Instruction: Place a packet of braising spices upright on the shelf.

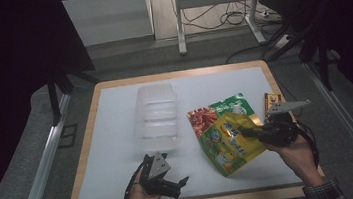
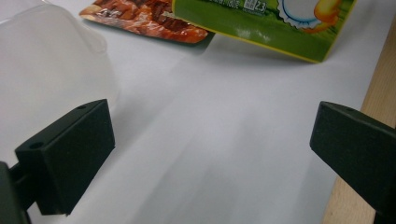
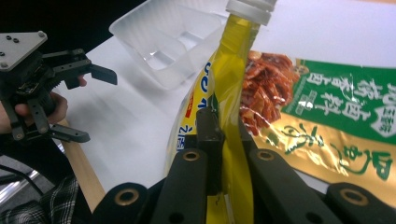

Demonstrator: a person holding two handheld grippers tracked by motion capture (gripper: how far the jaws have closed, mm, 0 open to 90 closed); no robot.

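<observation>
The counter (image 1: 120,151) is a flat white sheet on a pale wooden board, smooth and matt. On it, towards the middle, stands a clear plastic tub (image 1: 156,117), rigid, thin-walled, with rounded corners and nothing visible inside. Beside the tub lies a flat foil snack bag (image 1: 218,111), glossy, printed red, green and gold, and creased.

The step in hand looks like carrying the yellow pouch (image 1: 230,143) towards the tub. It is a soft, shiny refill pouch with a white screw cap at the top, held tilted just above the counter and partly over the snack bag. The right tongs (image 1: 246,132) are pinching it across its thin flat body, jaws pressed onto the film from both sides, as the right gripper view shows edge-on (image 3: 233,107).

The left tongs (image 1: 181,184) rest low near the front edge of the counter, spread wide and holding nothing; their black jaws are blocky and hard.

The next move probably calls for swinging the pouch left over the tub's rim and lowering it before letting go, keeping the floppy film from folding
</observation>
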